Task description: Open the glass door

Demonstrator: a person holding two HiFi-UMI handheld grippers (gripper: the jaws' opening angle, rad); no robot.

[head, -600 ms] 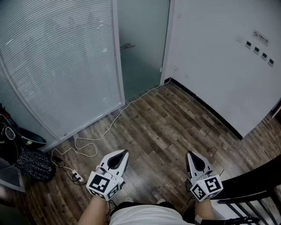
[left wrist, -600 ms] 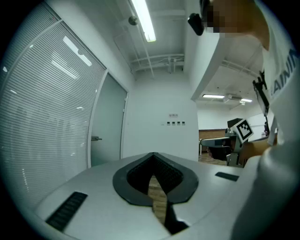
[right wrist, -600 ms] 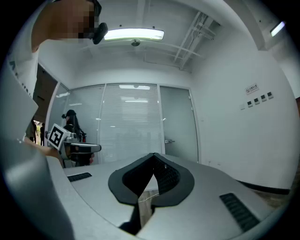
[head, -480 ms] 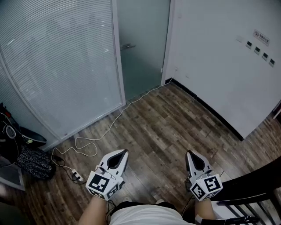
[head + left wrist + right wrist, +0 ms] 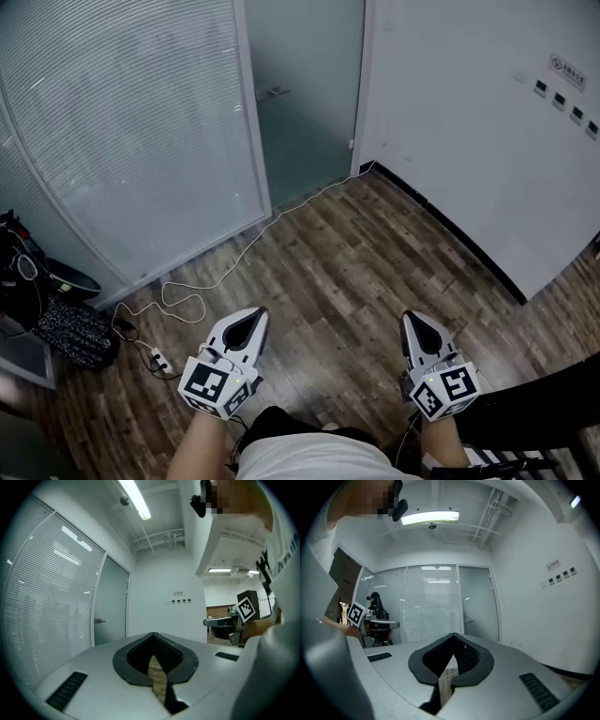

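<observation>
The frosted glass door [image 5: 305, 94] stands shut at the far end of the floor, with a small metal handle [image 5: 274, 93] at its left edge. My left gripper [image 5: 251, 317] and right gripper [image 5: 413, 321] hover side by side over the wooden floor, well short of the door, both shut with nothing between the jaws. In the left gripper view the door [image 5: 112, 606] and handle [image 5: 99, 620] lie ahead to the left of the gripper [image 5: 153, 635]. In the right gripper view the door [image 5: 478, 606] and handle [image 5: 469, 620] sit just right of the gripper [image 5: 453, 636].
A glass partition with blinds [image 5: 131, 131] runs left of the door. A white wall [image 5: 469, 112] with switches [image 5: 567, 103] runs along the right. A white cable [image 5: 234, 262] trails to a power strip [image 5: 157, 359]. A dark bag [image 5: 75, 333] lies at left, a black chair [image 5: 534, 403] at lower right.
The view has drifted slightly, so the floor and the door's corner sit a little further right. Both grippers keep their side-by-side pose and stay shut.
</observation>
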